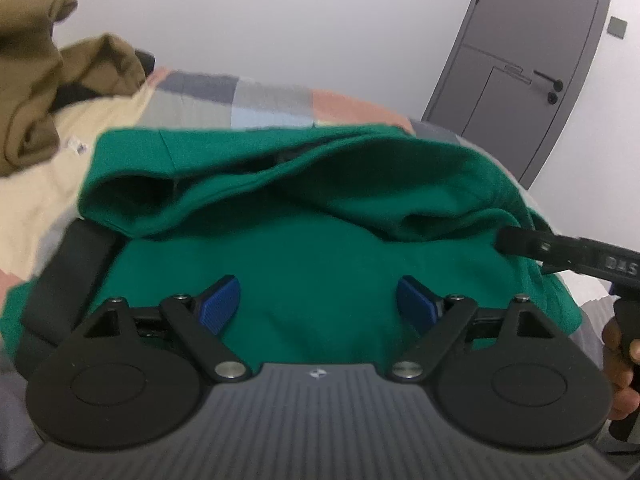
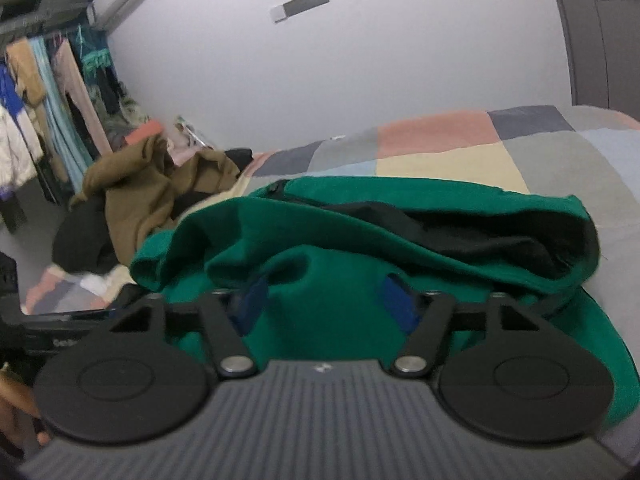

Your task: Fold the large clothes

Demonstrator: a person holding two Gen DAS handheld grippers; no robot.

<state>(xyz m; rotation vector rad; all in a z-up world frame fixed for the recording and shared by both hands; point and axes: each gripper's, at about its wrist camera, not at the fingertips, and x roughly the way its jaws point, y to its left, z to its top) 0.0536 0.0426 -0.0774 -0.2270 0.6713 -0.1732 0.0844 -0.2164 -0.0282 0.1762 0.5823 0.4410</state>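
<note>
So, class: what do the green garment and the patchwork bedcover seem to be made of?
Green garment: probably a soft, matte knit or fleece, since it slumps in thick rounded folds without shine. Patchwork bedcover: likely woven cotton, flat and matte in coloured blocks; blur leaves the weave unclear.

Both fisheye views are evenly lit by soft, dim indoor light with a cool grey cast; no lamp or window shows. The plain white wall (image 1: 300,20) looks flat and free of glare. Deep shadows fill the folds of the rumpled green fleece garment (image 1: 320,264), which is slightly smeared by motion blur. Lens distortion bends the tall grey door (image 1: 532,68) into a curve near the frame edge. In the right wrist view, the 2 blue-padded fingers (image 2: 396,304) are soft and dark, and the hanging clothes rack (image 2: 48,92) is blurred.
</note>
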